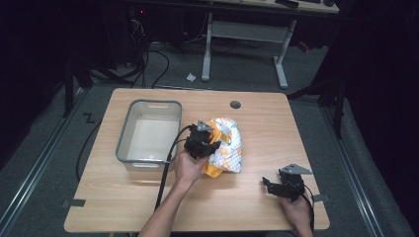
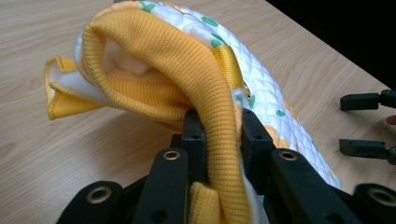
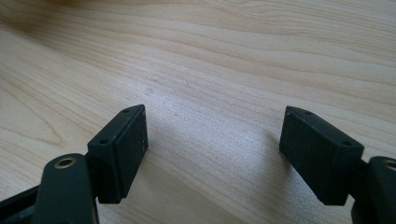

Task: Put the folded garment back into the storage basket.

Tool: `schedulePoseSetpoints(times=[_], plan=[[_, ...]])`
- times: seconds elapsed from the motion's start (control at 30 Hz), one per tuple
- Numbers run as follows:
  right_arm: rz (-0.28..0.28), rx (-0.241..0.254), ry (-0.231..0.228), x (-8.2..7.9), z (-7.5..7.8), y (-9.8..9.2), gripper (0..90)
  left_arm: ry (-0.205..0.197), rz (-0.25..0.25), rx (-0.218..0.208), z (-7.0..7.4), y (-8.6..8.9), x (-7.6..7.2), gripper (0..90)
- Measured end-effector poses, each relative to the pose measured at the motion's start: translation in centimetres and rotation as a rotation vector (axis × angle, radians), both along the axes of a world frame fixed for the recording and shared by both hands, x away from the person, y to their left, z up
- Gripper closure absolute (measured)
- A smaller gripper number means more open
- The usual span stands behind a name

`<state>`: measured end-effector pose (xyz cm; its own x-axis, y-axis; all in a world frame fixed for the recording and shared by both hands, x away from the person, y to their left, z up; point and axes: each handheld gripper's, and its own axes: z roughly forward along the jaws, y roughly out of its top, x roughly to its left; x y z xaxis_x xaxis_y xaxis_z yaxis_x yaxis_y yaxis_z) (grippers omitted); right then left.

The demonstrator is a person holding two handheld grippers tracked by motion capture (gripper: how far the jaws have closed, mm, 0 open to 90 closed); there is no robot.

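Note:
A white quilted garment with green and orange print and yellow ribbed trim lies bunched at the middle of the wooden table. My left gripper is at its left side. In the left gripper view my left gripper is shut on the garment's yellow ribbed band, and part of the cloth is lifted off the wood. My right gripper rests near the front right corner, apart from the garment. Its jaws stand open over bare wood, with nothing between them. From the left gripper view the right gripper also appears at the right edge.
A grey plastic bin, with nothing visible inside, stands on the table just left of the garment. A round cable hole sits near the far edge. Beyond the table are a white desk frame and cables on the floor.

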<state>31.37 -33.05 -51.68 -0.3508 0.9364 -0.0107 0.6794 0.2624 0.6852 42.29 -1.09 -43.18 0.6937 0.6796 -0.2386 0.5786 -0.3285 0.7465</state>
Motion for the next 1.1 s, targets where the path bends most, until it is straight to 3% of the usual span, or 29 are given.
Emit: schedulePoseSetpoints(times=[0.43,1.0,1.1], plan=[[0.000,0.000,0.000,0.0,0.0,0.0,23.8,0.003,-0.001,-0.048,1.0,1.5,-0.1,75.5],[-0.001,0.000,0.000,0.0,0.0,0.0,23.8,-0.030,0.034,-0.072,3.1,4.1,0.2,75.4],[-0.001,0.000,0.000,0.0,0.0,0.0,23.8,-0.022,0.039,-0.097,3.5,4.9,0.2,75.4]])
